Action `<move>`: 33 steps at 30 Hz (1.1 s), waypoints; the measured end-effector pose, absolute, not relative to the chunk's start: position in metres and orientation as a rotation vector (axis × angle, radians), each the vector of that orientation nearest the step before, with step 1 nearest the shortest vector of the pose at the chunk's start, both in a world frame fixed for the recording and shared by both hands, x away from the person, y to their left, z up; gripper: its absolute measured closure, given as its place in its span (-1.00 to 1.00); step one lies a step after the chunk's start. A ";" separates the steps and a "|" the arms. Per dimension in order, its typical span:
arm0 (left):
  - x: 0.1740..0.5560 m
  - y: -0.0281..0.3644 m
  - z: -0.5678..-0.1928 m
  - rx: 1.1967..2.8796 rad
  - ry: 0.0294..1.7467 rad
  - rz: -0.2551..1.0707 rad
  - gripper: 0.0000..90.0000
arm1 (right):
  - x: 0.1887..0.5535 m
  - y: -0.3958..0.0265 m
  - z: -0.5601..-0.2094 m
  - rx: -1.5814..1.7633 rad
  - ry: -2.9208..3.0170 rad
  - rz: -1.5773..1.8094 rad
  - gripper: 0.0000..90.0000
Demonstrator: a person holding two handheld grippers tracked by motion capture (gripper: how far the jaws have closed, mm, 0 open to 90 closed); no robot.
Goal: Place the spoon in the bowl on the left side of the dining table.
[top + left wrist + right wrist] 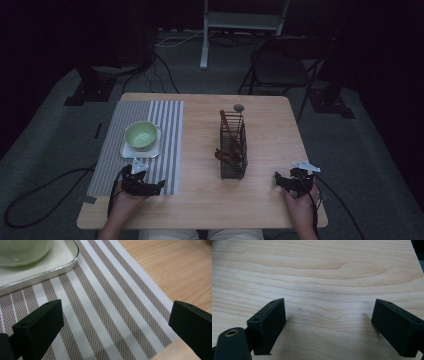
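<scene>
High view showed a pale wooden counter (pixel 270 200) with rounded corners. The left claw (pixel 156 187) rested at the near edge of a striped placemat (pixel 170 125), and the right claw (pixel 278 180) sat on bare wood near the counter's near right corner. Both claws were spread wide and held nothing.

A pale green bowl (pixel 140 135), round and smooth, stood on a small white square tray (pixel 157 150) on the placemat, just beyond the left claw. Between the two claws, farther back, rose a dark wire rack (pixel 234 150), tall and narrow, with reddish-brown utensils (pixel 227 150) leaning inside it. A small grey rounded object (pixel 239 107) lay just behind the rack; what it was could not be told. A dark folding chair (pixel 280 67) stood on the grey floor beyond the counter.

Left gripper view showed the placemat (pixel 112 315) as a woven fabric in tan and white stripes, its edge lying on the wood grain (pixel 175 270), with the tray's rounded, glossy rim (pixel 62 267) and the bowl (pixel 22 252) at the upper left. Nothing lay between the open black jaws.

Right gripper view showed only light, wavy-grained wood (pixel 324 277) between its blocky black jaws.
</scene>
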State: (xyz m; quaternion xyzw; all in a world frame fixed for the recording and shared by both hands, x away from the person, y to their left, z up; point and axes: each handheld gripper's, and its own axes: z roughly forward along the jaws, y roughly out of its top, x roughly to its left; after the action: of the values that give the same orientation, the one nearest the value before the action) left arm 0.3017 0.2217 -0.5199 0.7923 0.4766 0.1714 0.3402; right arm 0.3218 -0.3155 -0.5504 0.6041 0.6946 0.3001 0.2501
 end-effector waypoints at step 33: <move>0.334 0.175 -0.489 2.043 1.102 0.446 -0.99 | 0.322 -0.316 -0.550 1.644 1.891 0.817 -0.74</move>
State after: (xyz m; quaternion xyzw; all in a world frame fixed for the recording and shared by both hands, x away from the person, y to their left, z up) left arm 0.3337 0.1748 -0.4890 0.7997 0.4314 0.1746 0.3792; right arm 0.3219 -0.3156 -0.5504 0.6040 0.6947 0.3001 0.2501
